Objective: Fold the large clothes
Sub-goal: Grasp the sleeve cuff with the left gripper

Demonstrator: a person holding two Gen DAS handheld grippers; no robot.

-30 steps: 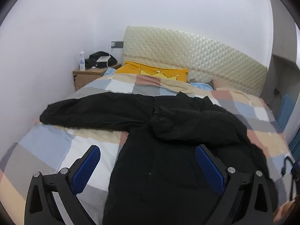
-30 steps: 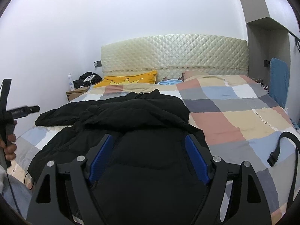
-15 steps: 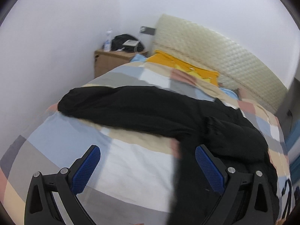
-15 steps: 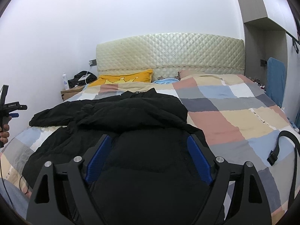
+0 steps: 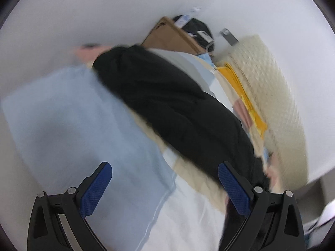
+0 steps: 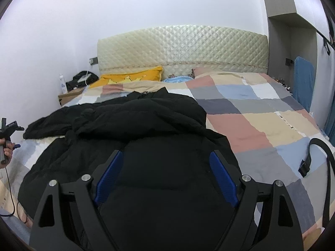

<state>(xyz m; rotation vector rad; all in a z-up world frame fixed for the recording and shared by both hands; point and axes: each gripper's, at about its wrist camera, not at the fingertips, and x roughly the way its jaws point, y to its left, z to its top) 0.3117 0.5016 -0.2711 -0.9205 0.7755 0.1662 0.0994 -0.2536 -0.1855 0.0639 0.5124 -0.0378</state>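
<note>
Fingers spread wide, left gripper (image 5: 165, 176) tilts over the sleeve (image 5: 167, 96); right gripper (image 6: 165, 167) hovers wide above the black jacket (image 6: 146, 129).

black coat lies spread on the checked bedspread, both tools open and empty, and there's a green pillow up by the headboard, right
Not quite: the pillow by the headboard is yellow, not green, as the right wrist view shows. The rest holds: the black coat lies spread on the checked bedspread, and both the left tool and the right tool are open and empty.
</note>
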